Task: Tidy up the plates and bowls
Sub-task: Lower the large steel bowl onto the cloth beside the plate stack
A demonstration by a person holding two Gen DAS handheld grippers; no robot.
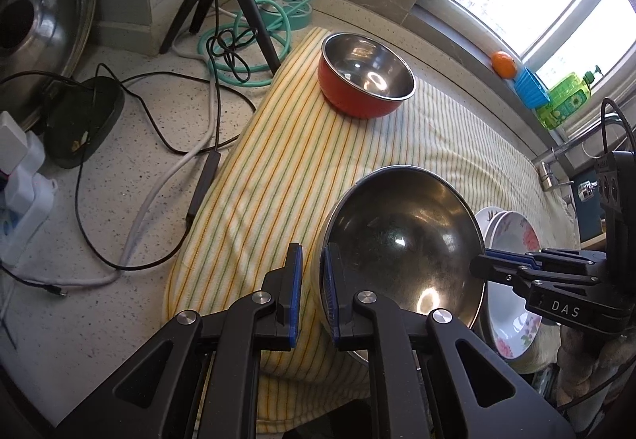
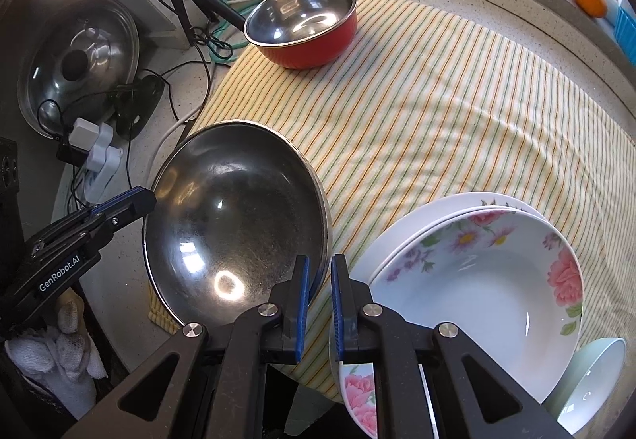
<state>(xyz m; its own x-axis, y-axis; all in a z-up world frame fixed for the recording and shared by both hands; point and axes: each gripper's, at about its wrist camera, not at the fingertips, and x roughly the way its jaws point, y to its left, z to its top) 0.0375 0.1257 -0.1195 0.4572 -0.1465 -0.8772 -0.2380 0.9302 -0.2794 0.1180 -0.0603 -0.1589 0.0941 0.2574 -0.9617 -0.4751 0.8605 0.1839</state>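
Both claws clamp the steel bowl (image 2: 234,216): left gripper (image 1: 314,296) and right gripper (image 2: 318,304) pinch opposite rims, near the striped cloth's (image 2: 437,113) front edge.

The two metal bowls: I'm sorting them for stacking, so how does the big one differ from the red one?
The big steel bowl is bare metal outside; the red bowl has a red outer wall. The steel bowl is wider and shallower, the red bowl smaller and deeper. The steel bowl sits tilted at the cloth's near edge, gripped by both tongs; the red bowl stands untouched farther back. Both have shiny, empty insides.
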